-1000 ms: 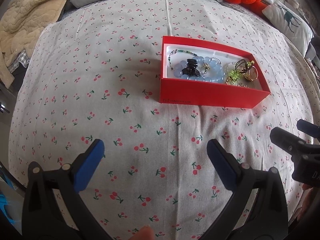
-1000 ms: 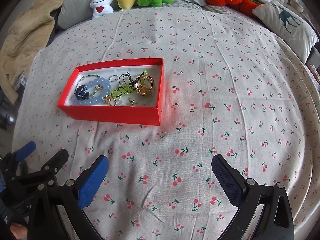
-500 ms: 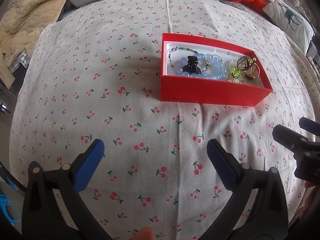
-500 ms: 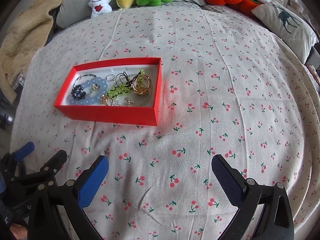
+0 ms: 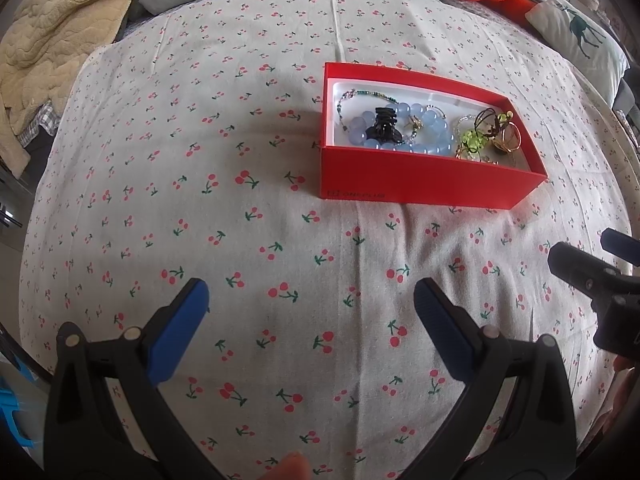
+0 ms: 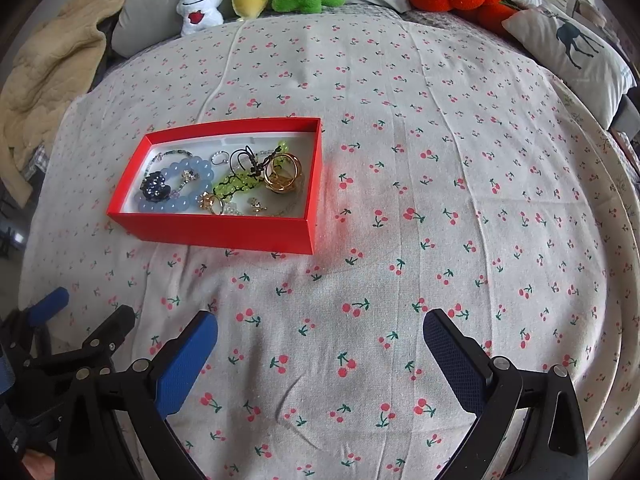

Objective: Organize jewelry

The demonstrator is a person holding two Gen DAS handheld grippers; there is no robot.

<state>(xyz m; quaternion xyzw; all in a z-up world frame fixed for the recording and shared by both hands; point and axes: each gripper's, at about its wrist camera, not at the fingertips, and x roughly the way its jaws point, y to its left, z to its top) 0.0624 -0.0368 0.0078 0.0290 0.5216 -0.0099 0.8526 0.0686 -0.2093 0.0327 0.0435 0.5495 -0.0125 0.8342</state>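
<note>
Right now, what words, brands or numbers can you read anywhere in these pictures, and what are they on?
"ONEPLUS", faint, with a small logo mark before it: near wall of the red box, low at its left end, left wrist view only.
Right gripper: a white mark shows at the left wrist view's edge, cut off, unreadable.
Plush toys and pillow: pictures only, no words.
Nothing else readable.

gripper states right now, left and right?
Left gripper: open, holding nothing, over the bedsheet.
Right gripper: open, holding nothing, short of the red box.
</note>
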